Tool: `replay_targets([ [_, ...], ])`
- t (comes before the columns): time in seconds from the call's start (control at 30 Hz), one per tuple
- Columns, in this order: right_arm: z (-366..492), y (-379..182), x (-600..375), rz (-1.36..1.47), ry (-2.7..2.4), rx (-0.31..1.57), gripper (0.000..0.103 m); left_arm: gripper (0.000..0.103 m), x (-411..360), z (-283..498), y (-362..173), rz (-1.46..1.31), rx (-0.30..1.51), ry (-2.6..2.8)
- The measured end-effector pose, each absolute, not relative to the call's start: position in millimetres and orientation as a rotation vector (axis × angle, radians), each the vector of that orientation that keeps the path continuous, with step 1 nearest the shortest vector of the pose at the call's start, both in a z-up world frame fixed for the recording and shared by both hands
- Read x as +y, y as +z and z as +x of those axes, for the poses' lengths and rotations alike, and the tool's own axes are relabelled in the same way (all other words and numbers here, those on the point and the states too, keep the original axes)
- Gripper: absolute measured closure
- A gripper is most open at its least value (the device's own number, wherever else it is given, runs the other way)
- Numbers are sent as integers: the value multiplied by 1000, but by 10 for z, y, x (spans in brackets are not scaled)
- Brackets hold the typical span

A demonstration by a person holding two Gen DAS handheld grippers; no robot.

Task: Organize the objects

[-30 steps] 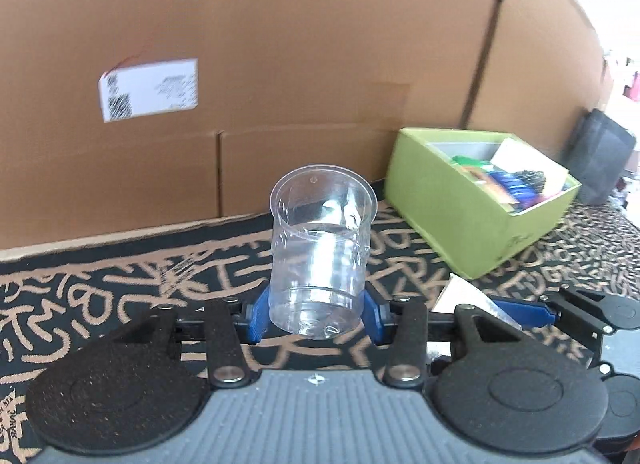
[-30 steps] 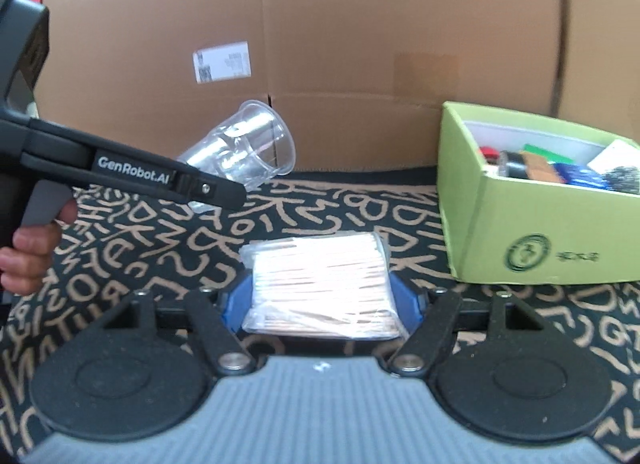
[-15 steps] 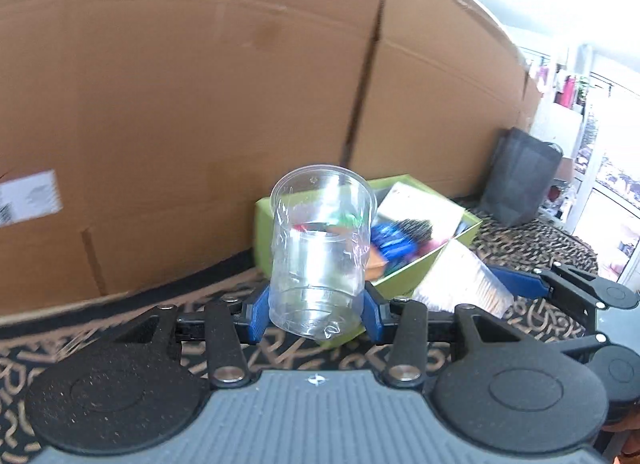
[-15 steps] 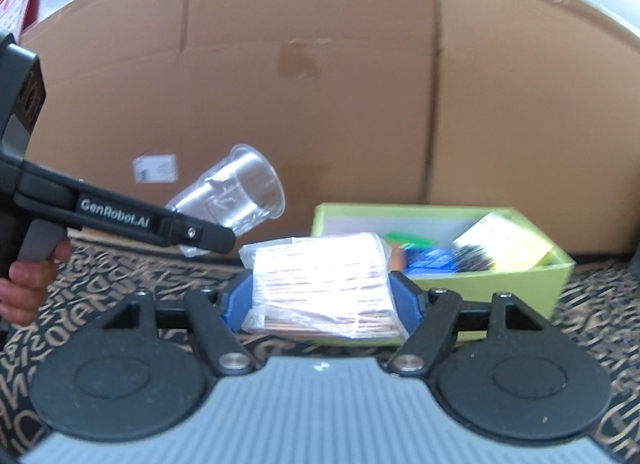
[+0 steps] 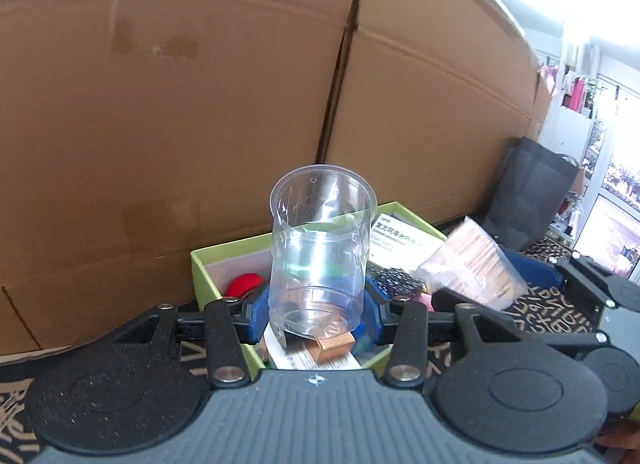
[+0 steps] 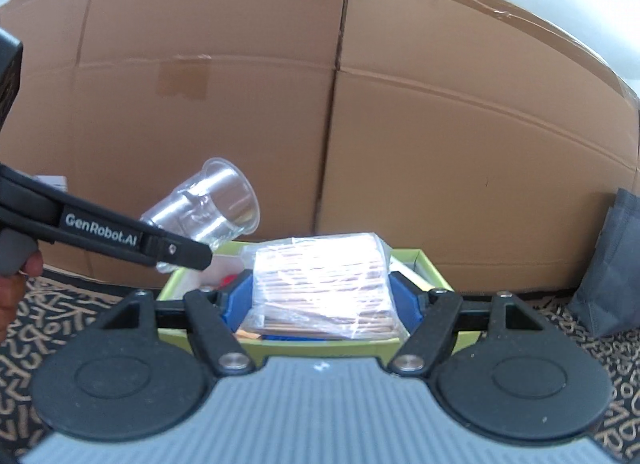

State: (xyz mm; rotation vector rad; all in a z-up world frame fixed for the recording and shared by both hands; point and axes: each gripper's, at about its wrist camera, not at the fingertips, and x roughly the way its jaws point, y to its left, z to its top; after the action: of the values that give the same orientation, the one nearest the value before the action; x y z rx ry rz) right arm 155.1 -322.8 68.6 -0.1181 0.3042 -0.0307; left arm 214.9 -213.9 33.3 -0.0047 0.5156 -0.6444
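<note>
Green box (image 5: 224, 260) nearer; contents perhaps half-hidden

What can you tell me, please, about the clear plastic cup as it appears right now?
The clear plastic cup is thin, transparent and empty, with a rolled rim and faint ridges near its base. It sits mouth-up, leaning slightly, clamped low on its sides between the left tool's blue pads. It hangs in the air above the green box, touching nothing else.

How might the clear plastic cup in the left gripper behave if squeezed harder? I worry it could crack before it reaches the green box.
The clear plastic cup looks thin-walled, so it would probably flex or crumple rather than shatter. It is empty, so likely very light. The left gripper clamps only near its narrow base, so its smooth tapered wall might slip or tilt.
</note>
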Motion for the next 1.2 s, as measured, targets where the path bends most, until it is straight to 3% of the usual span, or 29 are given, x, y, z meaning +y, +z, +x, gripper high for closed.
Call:
replay_targets([
  [0.27,2214,490,-3303,-168,-45,319,31,53,-2335,2445,265,37,535,-616],
  [0.33,2342,422,-3319,-170,-39,328,25,49,-2348,2496,235,32,536,-609],
  [0.4,2422,352,-3338,-170,-33,334,2,18,-2334,2505,207,18,537,-619],
  [0.47,2398,306,-3360,-158,-38,326,0,11,-2301,2444,172,16,504,-614],
  [0.8,2180,216,-3390,-155,-47,326,0,9,-2323,2297,66,77,500,-582],
  [1.2,1581,526,-3468,-121,-74,322,0,8,-2078,1755,236,61,432,-483],
])
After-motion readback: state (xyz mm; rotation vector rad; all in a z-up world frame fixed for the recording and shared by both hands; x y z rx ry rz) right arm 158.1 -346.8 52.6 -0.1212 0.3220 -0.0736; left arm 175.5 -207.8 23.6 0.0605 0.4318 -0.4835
